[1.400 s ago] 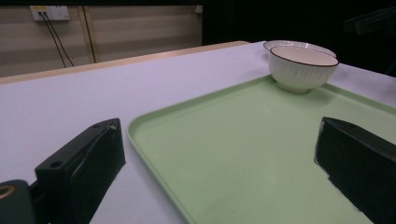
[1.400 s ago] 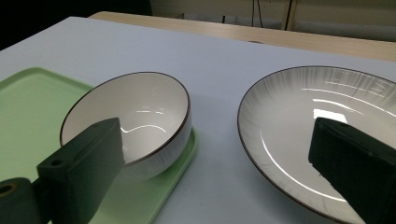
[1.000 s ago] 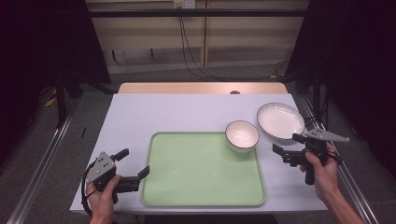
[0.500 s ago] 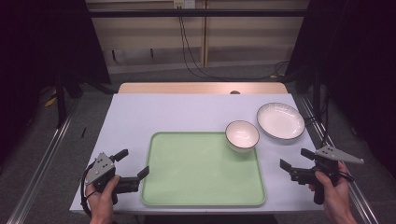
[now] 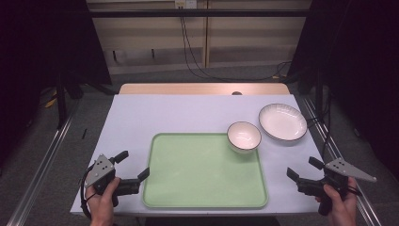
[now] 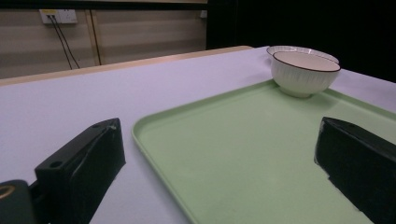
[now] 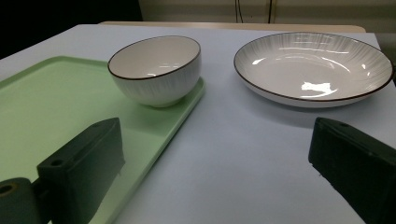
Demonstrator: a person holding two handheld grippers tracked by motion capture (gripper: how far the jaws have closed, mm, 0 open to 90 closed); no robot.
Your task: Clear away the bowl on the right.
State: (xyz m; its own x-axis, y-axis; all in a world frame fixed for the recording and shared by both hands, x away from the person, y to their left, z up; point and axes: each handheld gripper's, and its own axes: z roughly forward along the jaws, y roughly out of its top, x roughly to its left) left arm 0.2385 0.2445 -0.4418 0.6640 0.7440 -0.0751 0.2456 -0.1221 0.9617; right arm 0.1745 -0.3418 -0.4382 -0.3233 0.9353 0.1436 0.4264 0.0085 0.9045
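High view: the white bowl [image 5: 243, 136] is seen resting on the far right corner of the green tray [image 5: 202, 172], with the plate [image 5: 282, 122] just beyond that corner. The left gripper [image 5: 133, 170] is held at the tray's near left edge and the right gripper [image 5: 305, 168] off its right side; both sets of 2 jaws are spread wide, empty.

The light falls from above and is soft and even on the tabletop [image 5: 188, 113], while the room around it stays very dark. The plate [image 7: 314, 65] carries small white glare spots, and the bowl [image 7: 156, 70] has a weak shine inside. The bowl throws a short soft shadow on the tray [image 7: 56, 102]. In both gripper views the near black jaws look a little blurred. The high view is slightly grainy.
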